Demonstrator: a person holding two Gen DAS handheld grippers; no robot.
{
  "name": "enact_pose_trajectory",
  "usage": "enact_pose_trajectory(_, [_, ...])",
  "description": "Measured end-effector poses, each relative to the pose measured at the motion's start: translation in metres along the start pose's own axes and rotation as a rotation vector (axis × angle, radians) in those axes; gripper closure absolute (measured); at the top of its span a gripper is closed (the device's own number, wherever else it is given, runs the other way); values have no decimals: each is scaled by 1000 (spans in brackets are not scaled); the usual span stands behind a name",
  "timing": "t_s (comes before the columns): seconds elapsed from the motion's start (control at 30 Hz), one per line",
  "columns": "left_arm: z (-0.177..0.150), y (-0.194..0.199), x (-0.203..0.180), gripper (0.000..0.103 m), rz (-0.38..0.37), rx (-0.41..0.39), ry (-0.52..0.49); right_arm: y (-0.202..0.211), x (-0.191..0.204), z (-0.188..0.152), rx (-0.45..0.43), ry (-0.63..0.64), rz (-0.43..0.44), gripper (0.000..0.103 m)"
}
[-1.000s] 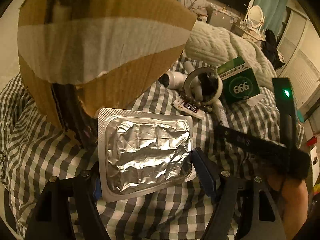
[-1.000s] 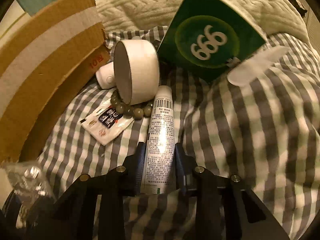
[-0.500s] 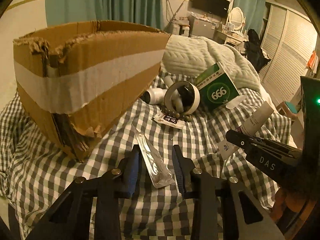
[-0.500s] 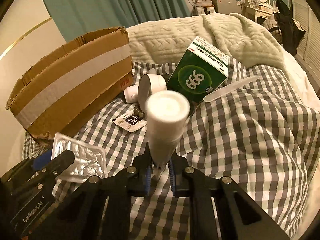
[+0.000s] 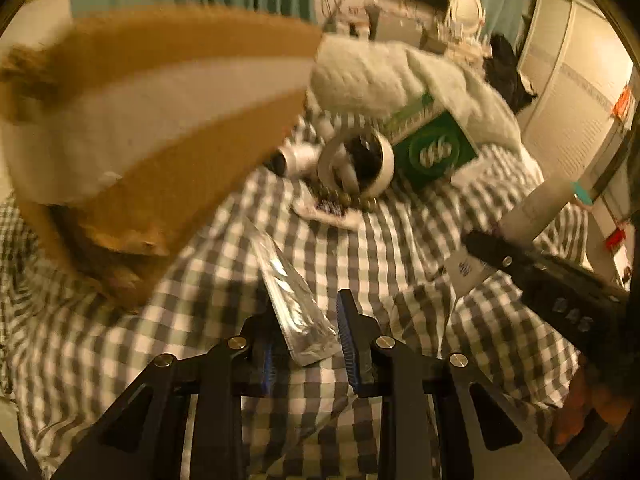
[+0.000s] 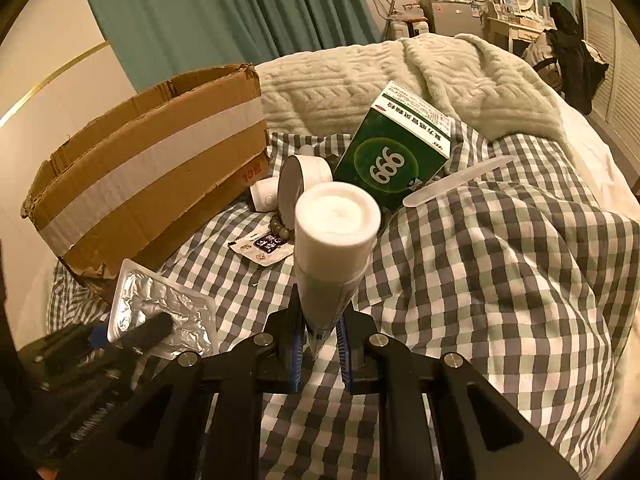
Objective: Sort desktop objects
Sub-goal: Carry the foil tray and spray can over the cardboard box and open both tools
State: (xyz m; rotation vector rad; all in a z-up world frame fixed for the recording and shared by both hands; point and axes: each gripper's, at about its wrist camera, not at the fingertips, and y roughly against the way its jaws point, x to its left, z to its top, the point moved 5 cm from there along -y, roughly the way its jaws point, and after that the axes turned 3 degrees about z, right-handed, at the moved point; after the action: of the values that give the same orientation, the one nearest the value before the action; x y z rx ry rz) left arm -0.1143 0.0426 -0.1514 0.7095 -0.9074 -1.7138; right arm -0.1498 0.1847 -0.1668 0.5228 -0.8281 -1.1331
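Both tongs have just been closing: left tongs (image 5: 306, 334) clamp the foil pack (image 5: 296, 300), right tongs (image 6: 320, 344) clamp the lifted tube (image 6: 334, 248), ready for the box (image 6: 148, 172), upper left.

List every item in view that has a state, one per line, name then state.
left gripper: jaws just closed in, shut on the foil blister pack
foil blister pack: held up on edge
right gripper: shut on the white tube
white tube: lifted, cap end towards the camera
cardboard box: open-topped, torn rim
green box: closed, tilted against the blanket
bead bracelet: lying on the checked cloth
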Motion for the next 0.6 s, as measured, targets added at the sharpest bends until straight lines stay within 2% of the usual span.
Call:
enact_pose_trajectory(0.03, [0,-6,0,88,-19,18,8,-1,0,0,2,-2,1,90])
enact_pose_trajectory(0.07, [-1,-9,1,94,-31,23,19,-2,-1,0,5,-3,3,90])
enact_pose_trajectory(0.17, [-1,-2,6,95,-59,-5,48,-1,-1,0,3,-5,2,90])
enact_pose_trajectory(0.27, [3,15,10,95,-76,-67,64,2,1,0,-4,1,-3,90])
enact_pose_trajectory(0.47, [17,54,10,95,-44,-204,24,20,13,4,-38,35,13,90])
enact_pose_trajectory(0.6, [39,86,14,95,-48,-283,9,44,32,17,-77,82,31,90])
